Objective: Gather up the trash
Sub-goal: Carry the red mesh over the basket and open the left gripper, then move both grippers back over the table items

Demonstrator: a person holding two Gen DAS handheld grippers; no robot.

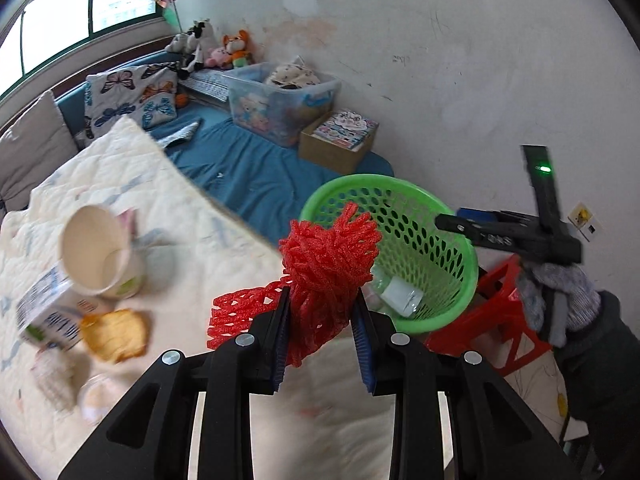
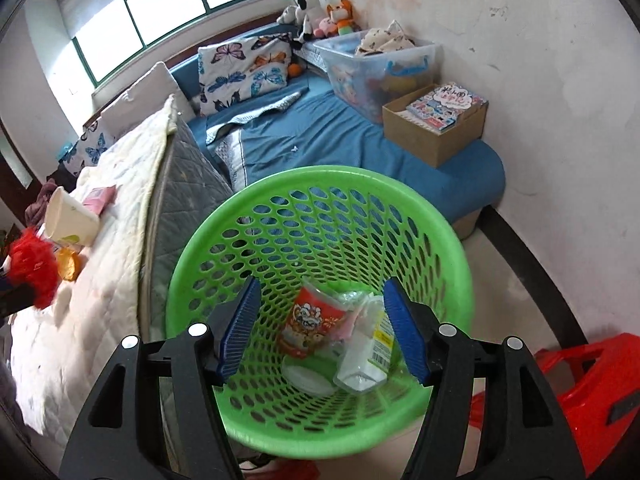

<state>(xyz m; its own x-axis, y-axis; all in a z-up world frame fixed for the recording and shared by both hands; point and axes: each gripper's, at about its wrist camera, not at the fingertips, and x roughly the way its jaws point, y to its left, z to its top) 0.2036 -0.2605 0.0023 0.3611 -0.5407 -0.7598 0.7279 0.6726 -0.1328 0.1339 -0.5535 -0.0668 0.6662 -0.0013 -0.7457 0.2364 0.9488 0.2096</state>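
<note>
My left gripper (image 1: 322, 304) is shut on a red foam fruit net (image 1: 328, 256) and holds it above the bed edge, just left of the green mesh basket (image 1: 460, 248). The net also shows at the far left of the right wrist view (image 2: 32, 268). My right gripper (image 2: 324, 320) is open and empty, hovering over the mouth of the green basket (image 2: 200, 264). Inside lie a red printed cup (image 2: 312, 320) and a clear plastic bottle (image 2: 368, 356). On the cream quilt (image 1: 120, 176) lie a paper cup (image 1: 100, 252), a carton (image 1: 48, 312) and an orange-yellow piece (image 1: 116, 334).
A red plastic stool (image 2: 592, 384) stands right of the basket. A blue mattress (image 2: 340, 136) carries a cardboard box (image 2: 436, 120), a clear storage bin (image 2: 380, 60), pillows and soft toys. The white wall is at the right.
</note>
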